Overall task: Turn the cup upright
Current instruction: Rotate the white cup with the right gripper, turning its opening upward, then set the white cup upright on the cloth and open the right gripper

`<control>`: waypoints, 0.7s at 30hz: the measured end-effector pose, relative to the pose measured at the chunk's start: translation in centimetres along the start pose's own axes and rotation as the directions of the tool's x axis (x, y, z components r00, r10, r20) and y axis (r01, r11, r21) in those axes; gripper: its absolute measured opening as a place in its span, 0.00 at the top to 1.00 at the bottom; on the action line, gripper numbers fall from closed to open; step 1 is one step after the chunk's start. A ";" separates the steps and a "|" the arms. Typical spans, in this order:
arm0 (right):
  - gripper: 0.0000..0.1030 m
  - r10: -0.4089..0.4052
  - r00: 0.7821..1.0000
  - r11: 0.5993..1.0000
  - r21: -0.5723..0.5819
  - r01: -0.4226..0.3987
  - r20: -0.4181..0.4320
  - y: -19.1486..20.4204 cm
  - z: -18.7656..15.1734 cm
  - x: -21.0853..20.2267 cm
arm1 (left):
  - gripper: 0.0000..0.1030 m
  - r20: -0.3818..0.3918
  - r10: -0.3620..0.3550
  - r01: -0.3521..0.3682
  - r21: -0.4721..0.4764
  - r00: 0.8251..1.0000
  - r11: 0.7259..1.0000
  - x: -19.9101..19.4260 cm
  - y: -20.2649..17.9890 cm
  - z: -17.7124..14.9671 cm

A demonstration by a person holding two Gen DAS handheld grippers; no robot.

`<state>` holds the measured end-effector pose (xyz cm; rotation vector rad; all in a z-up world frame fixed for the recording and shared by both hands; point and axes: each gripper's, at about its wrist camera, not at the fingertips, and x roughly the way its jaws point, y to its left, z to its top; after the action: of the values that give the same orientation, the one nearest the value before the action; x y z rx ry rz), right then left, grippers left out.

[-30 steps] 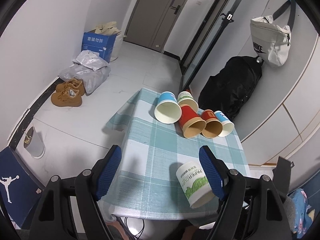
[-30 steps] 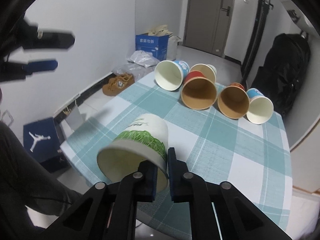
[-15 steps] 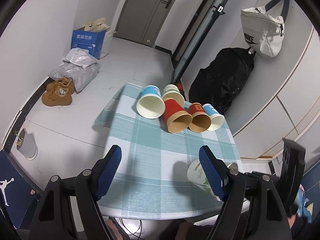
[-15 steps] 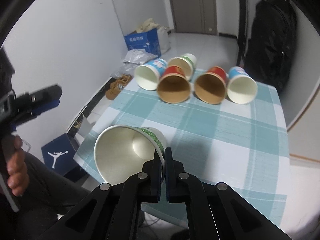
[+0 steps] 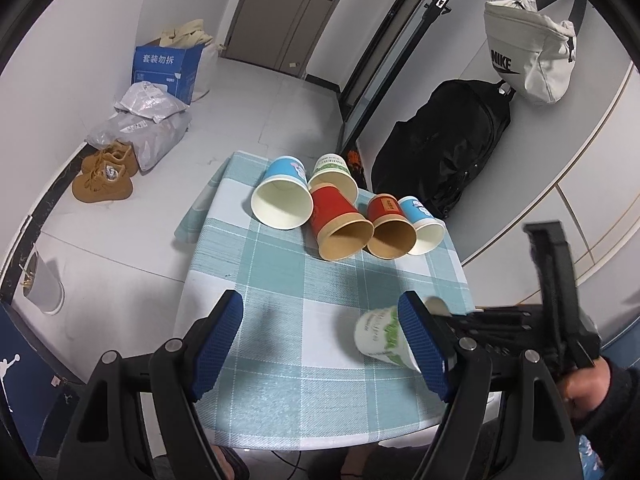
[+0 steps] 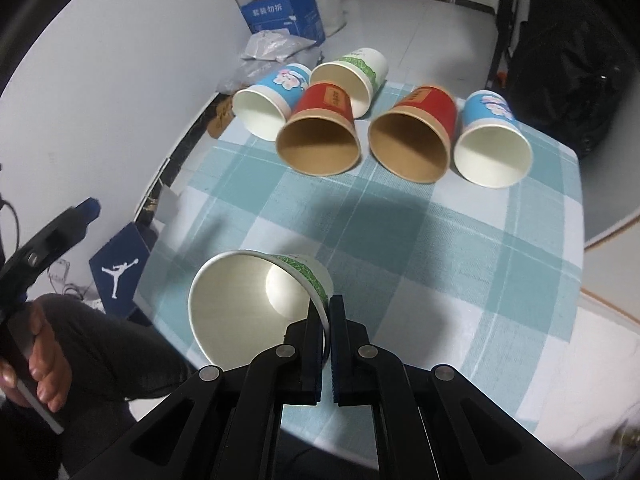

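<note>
Cup (image 6: 256,300) rim pinched between right gripper (image 6: 326,320) fingers (image 6: 314,332), base half-hidden.

Even indoor light, soft shadows on the tablecloth (image 6: 440,216), strong fisheye bending, dark vignetted corners, mostly sharp

Both wrist views look down over the table (image 5: 280,288), near edge at 6 o'clock; both share the cup row (image 6: 320,140) toward 12.
</note>
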<state>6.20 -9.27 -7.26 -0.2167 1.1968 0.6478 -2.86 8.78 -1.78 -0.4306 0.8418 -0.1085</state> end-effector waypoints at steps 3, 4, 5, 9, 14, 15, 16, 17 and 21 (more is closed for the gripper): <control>0.95 -0.006 1.000 1.000 0.015 0.006 -0.005 -0.6 1.0 1.2 | 0.26 -0.015 0.001 -0.001 -0.006 1.000 1.000 0.4 -0.1 0.0; 0.95 0.002 1.000 1.000 0.020 -0.002 0.001 -0.8 1.4 1.3 | 0.26 -0.021 0.004 -0.004 -0.008 1.000 1.000 0.5 -0.1 0.0; 0.95 0.003 1.000 1.000 0.023 -0.003 0.007 -0.9 1.5 1.4 | 0.26 -0.024 0.007 -0.007 -0.009 1.000 1.000 0.6 -0.1 0.0; 0.84 0.008 0.999 0.999 0.040 -0.010 0.049 -1.6 2.0 1.4 | 0.26 -0.033 0.015 -0.015 -0.001 0.999 1.000 0.9 -0.6 0.0; 0.55 0.039 0.987 0.994 0.091 -0.053 0.155 -2.5 0.8 0.2 | 0.26 -0.022 0.030 -0.029 0.040 0.999 0.999 1.0 -1.9 -0.1; 0.55 0.047 0.982 0.993 0.099 -0.066 0.182 -2.6 0.5 -0.2 | 0.26 -0.022 0.035 -0.034 0.050 0.999 0.998 1.1 -2.3 -0.2; 0.51 0.050 0.977 0.991 0.110 -0.075 0.208 -2.8 0.0 -0.7 | 0.26 -0.021 0.038 -0.037 0.057 0.999 0.998 1.2 -2.5 -0.2; 0.50 0.049 0.973 0.990 0.120 -0.078 0.226 -2.9 -0.4 -1.0 | 0.26 -0.019 0.042 -0.041 0.064 0.999 0.997 1.3 -2.8 -0.2; 0.41 0.014 0.946 0.987 0.146 -0.065 0.325 -2.7 -2.1 -3.4 | 0.26 -0.009 0.049 -0.048 0.073 0.999 0.996 1.3 -3.8 -0.4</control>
<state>5.38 -13.61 -5.37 0.0456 0.9304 0.5953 -1.99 4.87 -1.41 -0.3411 0.8558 -0.0969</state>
